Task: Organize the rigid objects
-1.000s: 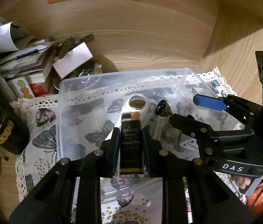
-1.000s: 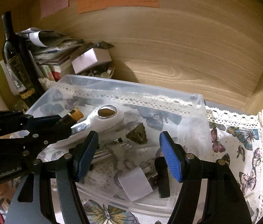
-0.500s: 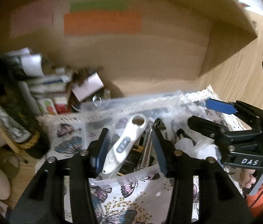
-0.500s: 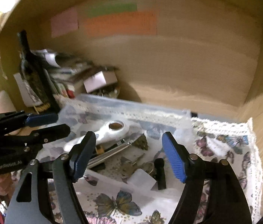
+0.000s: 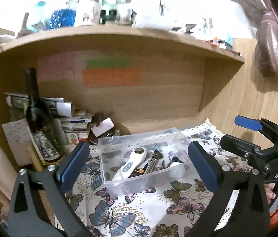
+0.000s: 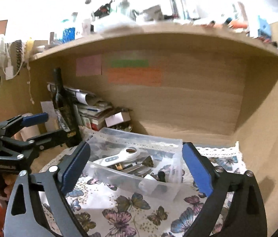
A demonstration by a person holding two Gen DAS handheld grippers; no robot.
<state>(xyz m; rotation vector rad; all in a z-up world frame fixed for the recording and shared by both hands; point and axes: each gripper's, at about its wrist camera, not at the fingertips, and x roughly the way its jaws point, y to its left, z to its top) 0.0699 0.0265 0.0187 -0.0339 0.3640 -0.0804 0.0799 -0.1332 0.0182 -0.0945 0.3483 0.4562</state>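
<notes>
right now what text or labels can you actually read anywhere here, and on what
"DAS": white letters on the right gripper body, left wrist view.
Left gripper body lettering: blurred, unreadable.
Wine bottle label: too blurred.
Pink, green and orange notes on the back panel: writing illegible.
White device in the clear bin: buttons only, no readable text.

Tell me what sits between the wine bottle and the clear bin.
A stack of books and papers with a small white box at its end lies between the wine bottle and the clear bin, seen in both views.

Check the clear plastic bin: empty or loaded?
Loaded. The clear plastic bin holds a white handheld device lying flat, plus dark metal tools beside it; no lid on.
</notes>
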